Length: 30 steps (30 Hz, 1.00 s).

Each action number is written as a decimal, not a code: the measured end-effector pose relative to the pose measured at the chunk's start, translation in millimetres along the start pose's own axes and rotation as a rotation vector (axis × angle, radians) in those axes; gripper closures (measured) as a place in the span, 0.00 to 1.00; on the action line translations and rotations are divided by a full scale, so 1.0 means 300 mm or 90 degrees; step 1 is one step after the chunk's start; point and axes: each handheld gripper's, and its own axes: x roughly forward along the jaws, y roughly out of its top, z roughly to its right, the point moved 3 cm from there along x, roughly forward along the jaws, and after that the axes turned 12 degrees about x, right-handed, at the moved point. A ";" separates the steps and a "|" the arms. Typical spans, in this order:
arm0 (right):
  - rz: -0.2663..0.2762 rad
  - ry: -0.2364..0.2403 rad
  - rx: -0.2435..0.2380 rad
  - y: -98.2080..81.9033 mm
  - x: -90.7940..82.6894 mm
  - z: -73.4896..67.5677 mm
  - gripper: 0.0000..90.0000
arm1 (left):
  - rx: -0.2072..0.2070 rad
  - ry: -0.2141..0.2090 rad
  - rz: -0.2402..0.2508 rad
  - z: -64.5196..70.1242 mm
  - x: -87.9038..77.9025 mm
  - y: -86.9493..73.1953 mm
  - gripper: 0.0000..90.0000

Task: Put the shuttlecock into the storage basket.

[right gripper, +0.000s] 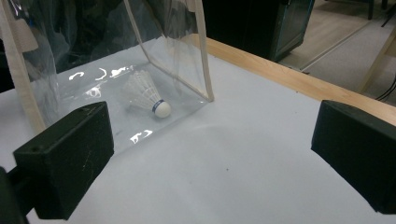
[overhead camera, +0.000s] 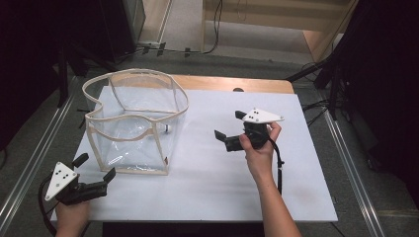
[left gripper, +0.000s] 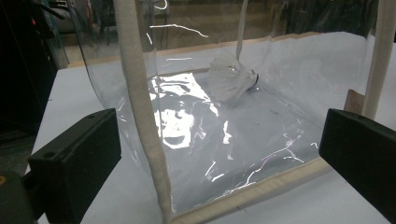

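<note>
A clear plastic bag (overhead camera: 133,118) with cream trim stands open on the white table (overhead camera: 212,192), left of centre. A white shuttlecock (overhead camera: 165,129) lies on its floor near the far right corner. My left gripper (overhead camera: 95,166) sits at the table's front left corner, open and empty, and points at the bag's near side. In the left gripper view the bag's front corner seam (left gripper: 140,116) rises just ahead of that gripper (left gripper: 219,156), with the shuttlecock (left gripper: 233,79) behind the plastic. My right gripper (overhead camera: 229,124) is held open to the right of the bag. Ahead of it (right gripper: 210,158), to the left, lie the shuttlecock (right gripper: 149,95) and the bag's corner (right gripper: 201,60).
A wooden strip (overhead camera: 237,83) runs along the table's far edge. Black stands (overhead camera: 331,74) and cables (overhead camera: 316,106) are off the far right corner, and metal rails (overhead camera: 353,168) flank the table. A cable (overhead camera: 280,165) hangs from the right gripper.
</note>
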 end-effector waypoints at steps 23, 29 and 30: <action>-0.003 -0.036 0.028 -0.126 -0.074 0.090 0.00 | 0.003 0.001 0.000 0.002 0.000 0.000 0.00; -0.002 -0.042 0.041 -0.153 -0.094 0.112 0.00 | 0.004 0.001 -0.001 0.002 0.000 0.000 0.00; -0.001 -0.043 0.039 -0.158 -0.097 0.116 0.00 | 0.004 0.002 -0.002 0.002 0.000 0.000 0.00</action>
